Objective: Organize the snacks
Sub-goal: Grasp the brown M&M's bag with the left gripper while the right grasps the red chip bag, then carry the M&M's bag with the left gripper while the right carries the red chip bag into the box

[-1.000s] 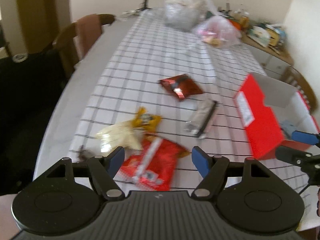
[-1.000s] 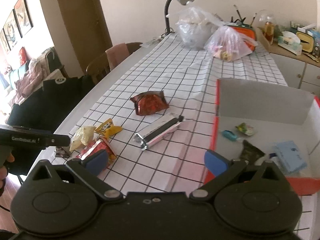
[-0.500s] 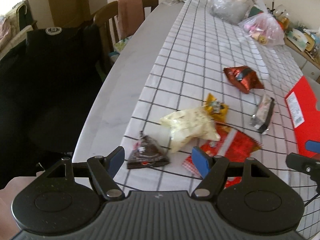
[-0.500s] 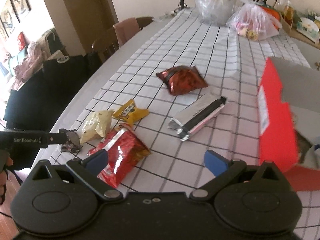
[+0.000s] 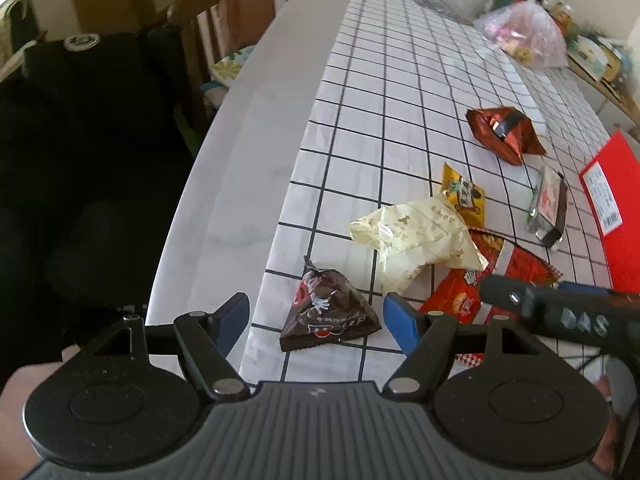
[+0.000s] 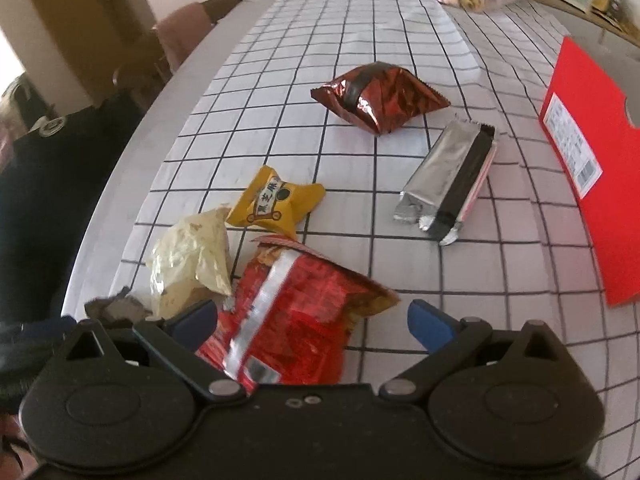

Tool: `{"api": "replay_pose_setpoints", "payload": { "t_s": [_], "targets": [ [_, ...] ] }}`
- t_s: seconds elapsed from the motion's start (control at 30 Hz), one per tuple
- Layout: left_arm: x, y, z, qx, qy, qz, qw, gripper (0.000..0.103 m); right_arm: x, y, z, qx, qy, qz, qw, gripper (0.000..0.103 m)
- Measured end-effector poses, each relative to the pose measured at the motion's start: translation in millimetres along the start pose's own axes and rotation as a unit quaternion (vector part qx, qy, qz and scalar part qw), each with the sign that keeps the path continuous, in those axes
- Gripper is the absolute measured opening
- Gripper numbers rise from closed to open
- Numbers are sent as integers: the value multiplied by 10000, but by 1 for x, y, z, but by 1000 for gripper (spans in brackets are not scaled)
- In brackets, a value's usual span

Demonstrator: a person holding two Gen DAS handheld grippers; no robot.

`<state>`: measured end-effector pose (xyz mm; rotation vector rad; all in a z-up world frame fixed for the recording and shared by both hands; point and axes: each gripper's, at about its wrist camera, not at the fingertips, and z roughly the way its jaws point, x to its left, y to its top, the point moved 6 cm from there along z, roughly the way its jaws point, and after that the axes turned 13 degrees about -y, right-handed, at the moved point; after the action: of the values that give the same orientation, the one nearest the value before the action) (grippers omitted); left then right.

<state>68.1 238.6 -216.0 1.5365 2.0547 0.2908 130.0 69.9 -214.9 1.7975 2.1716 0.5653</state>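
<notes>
Yellow snack packet (image 6: 276, 200): Chinese characters, partly legible "黑芝麻". Red box (image 6: 576, 168) at 3 o'clock: white barcode label, unreadable.

We saw soft daylight whitening the checked tablecloth (image 5: 400, 80), glare on the silver wrapper (image 6: 448, 176), heavy fisheye bending at the edges, dark left sides, and slight motion blur.
</notes>
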Motion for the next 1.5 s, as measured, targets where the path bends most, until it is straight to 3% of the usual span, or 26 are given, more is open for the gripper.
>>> {"api": "replay_pose_setpoints", "payload": {
  "t_s": [0.33, 0.53, 0.67, 0.73, 0.8, 1.0, 1.5],
  "targets": [
    [13, 0, 7, 120, -275, 48, 9995, 73, 21, -1, 21, 160, -567, -349, 9977, 101],
    [10, 3, 16, 195, -289, 100, 9993, 72, 14, -2, 20, 136, -462, -418, 9980, 88],
    [8, 2, 23, 301, -232, 122, 9992, 64, 11, -2, 16, 42, -365, -545, 9978, 74],
    [4, 2, 24, 323, -215, 201, 9990, 59, 7, -2, 14, 56, -308, -501, 9983, 73],
    [1, 1, 24, 344, -195, 275, 9988, 48, 1, -4, 13, 46, -342, -461, 9983, 73],
    [0, -1, 20, 345, -182, 240, 9990, 36, -14, -9, 4, 51, -357, -286, 9989, 73],
    [-9, -6, -14, 219, -520, 106, 9983, 31, -59, -17, -64, -340, -301, 157, 9988, 73]
  ]
}}
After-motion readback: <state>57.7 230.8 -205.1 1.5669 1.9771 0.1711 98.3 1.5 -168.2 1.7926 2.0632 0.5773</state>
